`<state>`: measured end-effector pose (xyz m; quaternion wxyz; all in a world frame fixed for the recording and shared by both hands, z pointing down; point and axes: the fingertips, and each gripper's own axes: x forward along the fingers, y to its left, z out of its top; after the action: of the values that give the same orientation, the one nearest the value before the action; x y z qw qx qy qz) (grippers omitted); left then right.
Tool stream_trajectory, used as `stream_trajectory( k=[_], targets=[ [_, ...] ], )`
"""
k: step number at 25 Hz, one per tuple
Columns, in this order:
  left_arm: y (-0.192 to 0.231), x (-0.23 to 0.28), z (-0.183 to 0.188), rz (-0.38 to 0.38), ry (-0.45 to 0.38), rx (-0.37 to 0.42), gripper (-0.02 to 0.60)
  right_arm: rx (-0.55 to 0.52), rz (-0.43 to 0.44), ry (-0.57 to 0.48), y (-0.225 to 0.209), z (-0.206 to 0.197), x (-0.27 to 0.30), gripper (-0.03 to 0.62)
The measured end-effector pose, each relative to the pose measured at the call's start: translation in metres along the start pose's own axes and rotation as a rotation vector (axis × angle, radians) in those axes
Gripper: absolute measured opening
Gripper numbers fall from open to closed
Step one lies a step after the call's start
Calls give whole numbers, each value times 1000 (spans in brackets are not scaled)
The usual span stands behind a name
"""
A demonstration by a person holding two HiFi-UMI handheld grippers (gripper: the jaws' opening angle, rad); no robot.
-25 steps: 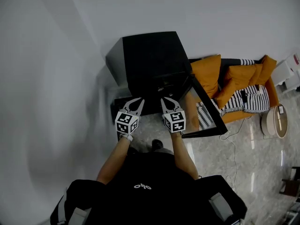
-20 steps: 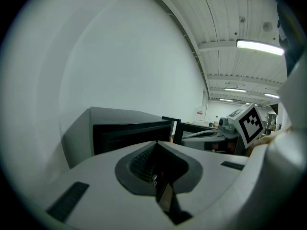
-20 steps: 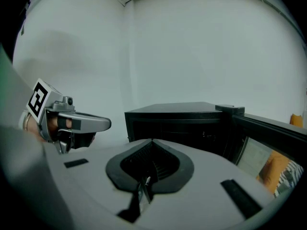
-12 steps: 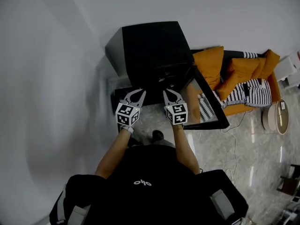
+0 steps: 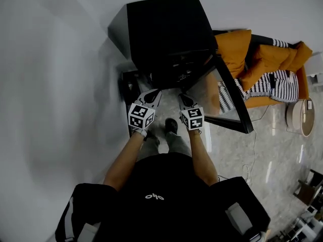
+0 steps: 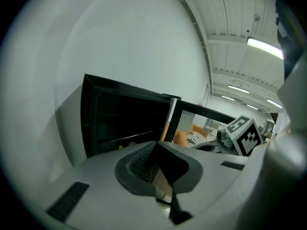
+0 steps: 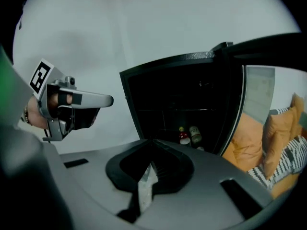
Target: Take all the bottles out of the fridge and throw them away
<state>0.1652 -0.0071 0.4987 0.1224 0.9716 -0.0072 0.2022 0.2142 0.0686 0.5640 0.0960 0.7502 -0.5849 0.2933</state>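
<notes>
Some bottles (image 7: 194,134) low in fridge (image 5: 166,29), door (image 5: 225,92) open

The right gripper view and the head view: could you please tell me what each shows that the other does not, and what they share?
Only the right gripper view shows bottles low inside the fridge, and that the right gripper is shut on nothing. Only the head view shows the person's shoe and the stone floor. Both show the open fridge, its glass door, the orange cushions and the left gripper.
</notes>
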Motion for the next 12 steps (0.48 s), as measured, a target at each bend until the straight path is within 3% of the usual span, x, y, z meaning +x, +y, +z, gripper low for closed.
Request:
stream_trajectory(
  k=[6,12],
  targets=[
    [1,21,-12,1,9,-19,6,-12,5,27,-17,-23,24,9],
    [13,47,-21,-14,-8,-16,6,-52,-68,-18,-57,-15,61,11]
  ],
)
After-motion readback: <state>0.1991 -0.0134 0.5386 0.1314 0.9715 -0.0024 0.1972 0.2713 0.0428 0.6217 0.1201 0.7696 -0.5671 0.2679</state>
